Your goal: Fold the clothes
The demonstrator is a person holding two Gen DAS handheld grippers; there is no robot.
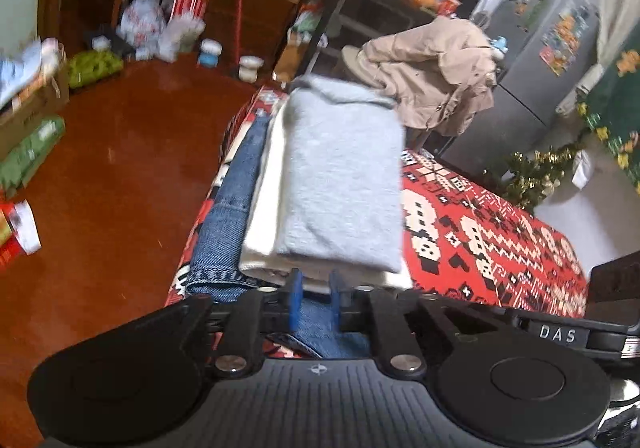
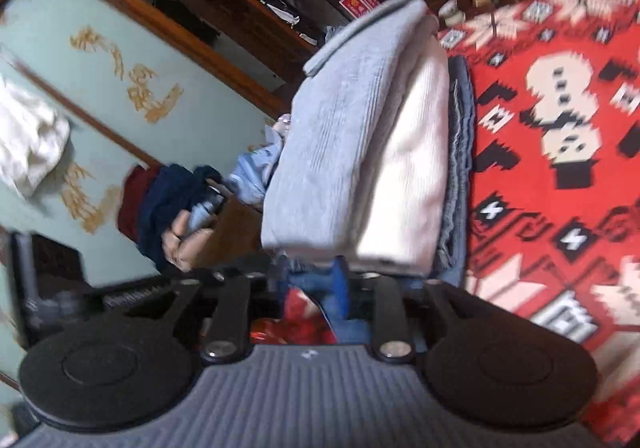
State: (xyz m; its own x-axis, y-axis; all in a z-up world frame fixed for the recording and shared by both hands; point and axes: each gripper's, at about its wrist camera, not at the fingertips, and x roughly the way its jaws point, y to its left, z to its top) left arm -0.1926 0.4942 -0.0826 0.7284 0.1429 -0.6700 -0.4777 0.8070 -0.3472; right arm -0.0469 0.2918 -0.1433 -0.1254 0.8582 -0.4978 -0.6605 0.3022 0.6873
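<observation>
A folded stack lies on the red patterned blanket (image 1: 500,240) near its left edge: a grey garment (image 1: 344,183) on top, a cream one (image 1: 260,232) under it, blue jeans (image 1: 224,232) at the bottom. My left gripper (image 1: 315,294) is at the stack's near end, open, its blue fingers apart with denim showing in the gap. The right wrist view shows the same grey garment (image 2: 340,151), cream garment (image 2: 408,183) and jeans (image 2: 460,167) on the blanket (image 2: 560,207). My right gripper (image 2: 314,278) sits at that near end too, open over the denim.
A beige jacket (image 1: 432,79) hangs over a chair beyond the stack, with a grey fridge (image 1: 540,59) behind it. Red-brown floor (image 1: 120,167) and cardboard boxes (image 1: 28,115) lie to the left. A person's hand (image 2: 180,240) and dark loose clothes (image 2: 160,199) are left of the stack.
</observation>
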